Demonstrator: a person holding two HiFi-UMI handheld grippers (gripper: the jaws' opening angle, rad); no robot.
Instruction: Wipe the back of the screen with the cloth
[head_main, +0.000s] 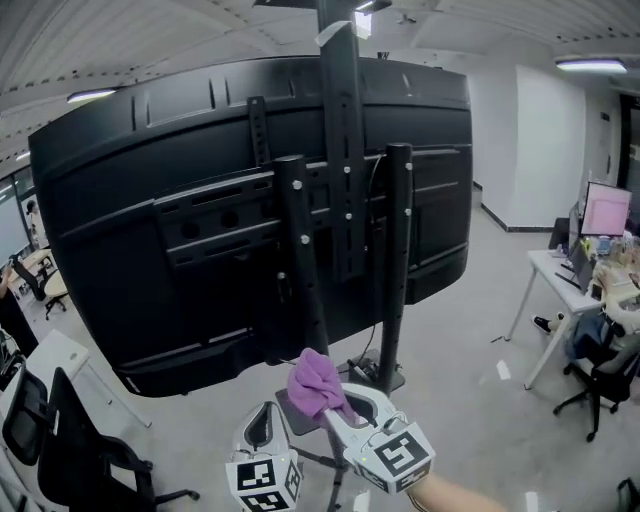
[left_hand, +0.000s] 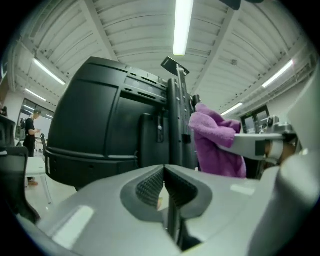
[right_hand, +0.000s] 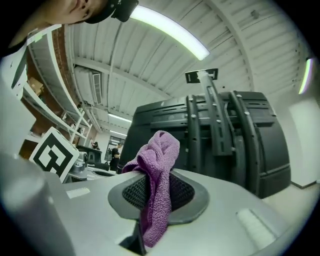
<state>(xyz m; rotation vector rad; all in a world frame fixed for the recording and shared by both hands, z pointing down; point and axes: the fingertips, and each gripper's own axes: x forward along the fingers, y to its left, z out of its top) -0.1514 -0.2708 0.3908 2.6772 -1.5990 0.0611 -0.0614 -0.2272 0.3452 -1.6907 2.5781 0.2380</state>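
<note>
Your right tongs (head_main: 338, 408) clamp a crumpled purple terry cloth (head_main: 318, 382), low and short of the big black plastic screen back (head_main: 140, 230) looming ahead. Your left tongs (head_main: 263, 428) sit closed, empty, alongside.

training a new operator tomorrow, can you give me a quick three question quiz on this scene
1. True or false: the right gripper is shut on the purple cloth.
2. The left gripper is: A) holding the cloth, B) shut and empty, C) wide open.
3. In the head view, where is the cloth relative to the screen?
Key: 1 true; 2 B; 3 just below its lower edge, in front of the stand.
</note>
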